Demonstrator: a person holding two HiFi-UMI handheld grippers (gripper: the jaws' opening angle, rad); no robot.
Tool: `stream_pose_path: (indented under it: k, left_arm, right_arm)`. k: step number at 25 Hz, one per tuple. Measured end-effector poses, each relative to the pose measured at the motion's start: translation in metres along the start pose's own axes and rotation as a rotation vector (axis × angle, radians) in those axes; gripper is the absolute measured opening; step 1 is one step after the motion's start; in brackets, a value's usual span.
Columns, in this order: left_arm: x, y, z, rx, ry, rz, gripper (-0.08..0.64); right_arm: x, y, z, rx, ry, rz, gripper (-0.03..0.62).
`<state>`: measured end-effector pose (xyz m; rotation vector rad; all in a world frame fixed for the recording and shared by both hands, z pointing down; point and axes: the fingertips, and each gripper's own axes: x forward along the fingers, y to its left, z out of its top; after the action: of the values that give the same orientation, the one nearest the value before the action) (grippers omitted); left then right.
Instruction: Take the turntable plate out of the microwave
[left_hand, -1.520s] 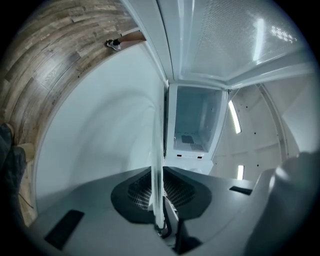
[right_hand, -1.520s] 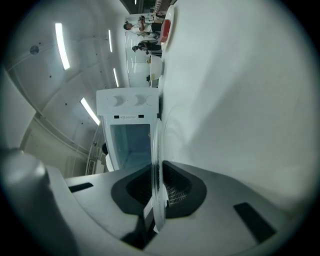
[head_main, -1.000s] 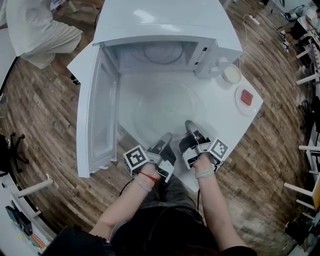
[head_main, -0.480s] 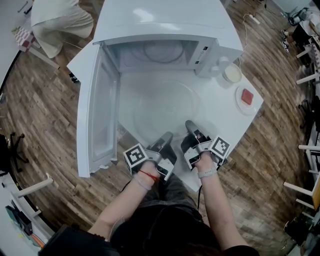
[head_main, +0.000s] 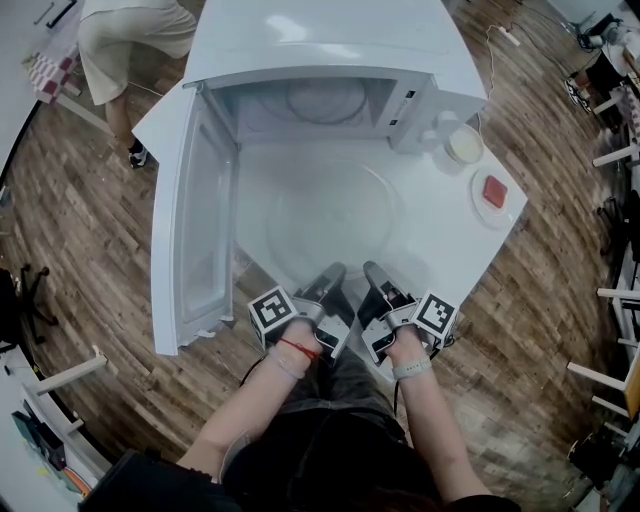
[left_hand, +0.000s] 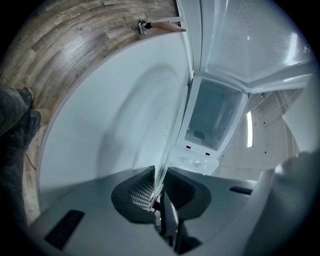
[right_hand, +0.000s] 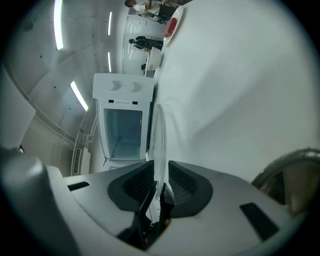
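Note:
The clear glass turntable plate (head_main: 330, 215) lies flat on the white table (head_main: 450, 240) in front of the open microwave (head_main: 330, 60). My left gripper (head_main: 332, 272) is shut on the plate's near rim; in the left gripper view the glass edge (left_hand: 169, 130) runs out from between the pressed pads of that gripper (left_hand: 159, 187). My right gripper (head_main: 371, 270) sits beside it on the same rim. Its jaws have just been opening. In the right gripper view the plate's edge (right_hand: 160, 135) stands between the pads of that gripper (right_hand: 160, 182) with a gap on each side.
The microwave door (head_main: 195, 225) swings out to the left, close beside the plate. A small white bowl (head_main: 464, 147) and a saucer with a red thing (head_main: 493, 197) stand at the table's right. A person (head_main: 125, 40) stands at the back left on the wooden floor.
The right gripper has let go of the plate's rim and slid back and a little left, next to the left gripper. The left gripper has kept still. The person behind has stepped right.

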<state>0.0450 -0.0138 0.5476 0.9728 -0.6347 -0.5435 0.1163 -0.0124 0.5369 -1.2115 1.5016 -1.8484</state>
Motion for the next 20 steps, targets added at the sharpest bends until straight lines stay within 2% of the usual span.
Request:
stream_pose_path:
  k: [3,5,7,20]
  left_arm:
    - [0.0004,0.0043,0.0004,0.007,-0.004,0.011,0.041]
    - [0.0009,0.0046,0.0001,0.012,-0.005,0.014,0.041]
    - [0.0011,0.0044,0.0001,0.014,-0.008,0.016,0.041]
    - [0.0040,0.0010,-0.0024,0.032,0.025,0.003,0.041]
  right_arm:
    - [0.0014,-0.0018,-0.0015,-0.008,-0.007,-0.016,0.097]
    - [0.0021,-0.0027,-0.0011,-0.017,-0.017,-0.035,0.060]
    - [0.0024,-0.0036,-0.0010,-0.021,-0.027,-0.047,0.052]
    - [-0.0007,-0.0030,0.0017,0.041,-0.076,-0.018,0.043]
